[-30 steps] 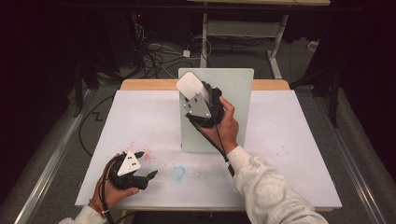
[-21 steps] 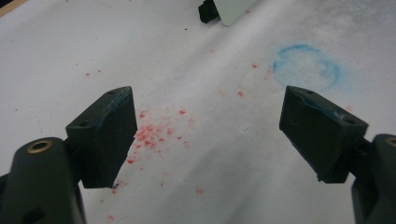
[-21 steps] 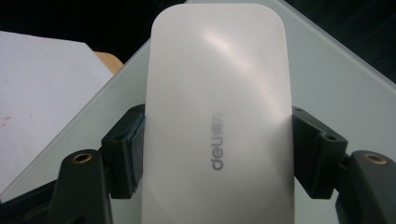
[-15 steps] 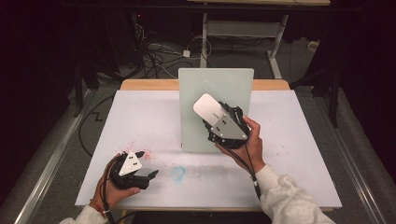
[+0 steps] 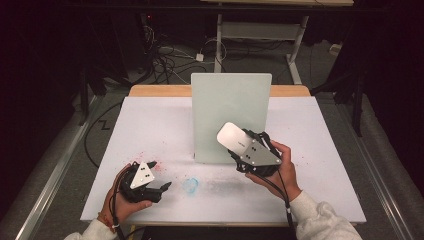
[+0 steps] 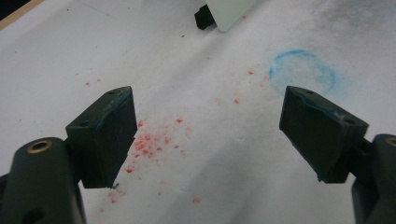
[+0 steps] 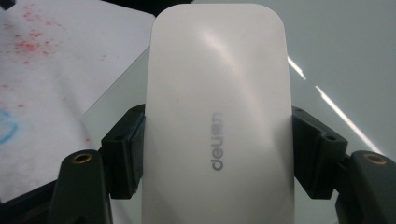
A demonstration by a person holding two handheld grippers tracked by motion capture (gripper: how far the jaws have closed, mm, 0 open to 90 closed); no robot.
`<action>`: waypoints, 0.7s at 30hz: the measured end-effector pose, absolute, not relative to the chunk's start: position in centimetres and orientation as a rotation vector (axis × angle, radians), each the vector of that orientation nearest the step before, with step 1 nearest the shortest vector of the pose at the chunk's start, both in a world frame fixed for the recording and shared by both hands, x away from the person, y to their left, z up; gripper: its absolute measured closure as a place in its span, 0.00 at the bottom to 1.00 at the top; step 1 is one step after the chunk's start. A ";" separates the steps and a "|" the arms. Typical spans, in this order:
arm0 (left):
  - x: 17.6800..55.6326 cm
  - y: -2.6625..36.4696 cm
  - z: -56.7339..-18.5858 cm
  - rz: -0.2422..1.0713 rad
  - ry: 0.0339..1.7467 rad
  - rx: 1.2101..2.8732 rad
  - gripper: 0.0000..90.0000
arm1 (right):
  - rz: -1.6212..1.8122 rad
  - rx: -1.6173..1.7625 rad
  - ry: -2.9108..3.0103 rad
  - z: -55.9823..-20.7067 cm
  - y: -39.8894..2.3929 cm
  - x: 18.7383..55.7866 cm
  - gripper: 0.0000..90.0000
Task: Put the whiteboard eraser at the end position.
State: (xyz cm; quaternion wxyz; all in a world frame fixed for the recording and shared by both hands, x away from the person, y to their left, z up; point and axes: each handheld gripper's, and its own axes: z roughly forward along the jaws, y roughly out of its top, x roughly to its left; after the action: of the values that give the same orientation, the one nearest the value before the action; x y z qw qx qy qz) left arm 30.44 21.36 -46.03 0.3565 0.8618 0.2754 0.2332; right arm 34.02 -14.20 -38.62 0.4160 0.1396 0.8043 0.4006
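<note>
**Eraser gripped, held in front of the board**

Right now the right gripper [image 5: 239, 145] has its two black jaws closed on the long sides of a white, rounded-rectangle plastic eraser block [image 7: 217, 116], grey lettering running lengthwise. Its long axis lies along the jaws, free end pointing away from the hand, up and left in the high view, toward the pale green upright board [image 5: 231, 112]. Block is off the table, just in front of the board's lower right part; whether it touches the board I cannot tell.

Left gripper [image 5: 162, 187] rests low at the near-left, jaws wide, holding nothing, over red speckles [image 6: 152, 142] on the white tabletop [image 5: 150, 125]. Faint blue chalk ring [image 6: 302, 70] lies between the hands.

Judgement: pickup done; wiping or setting down is left.
</note>
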 end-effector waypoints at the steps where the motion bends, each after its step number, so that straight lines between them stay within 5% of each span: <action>1: 30.5 21.4 -46.0 0.614 0.703 2.224 0.20 | 1.006 0.352 2.044 -38.8 -14.4 34.0 0.34; 21: 30.4 21.3 -46.0 0.612 0.704 2.230 0.20 | 0.938 0.134 2.597 -43.0 -14.8 33.1 0.34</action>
State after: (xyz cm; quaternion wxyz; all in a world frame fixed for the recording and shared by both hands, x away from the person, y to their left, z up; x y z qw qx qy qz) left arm 30.42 21.34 -46.01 0.3545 0.8626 0.2723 0.2369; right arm 33.08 -14.84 -42.96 0.1873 0.0475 0.9229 0.3332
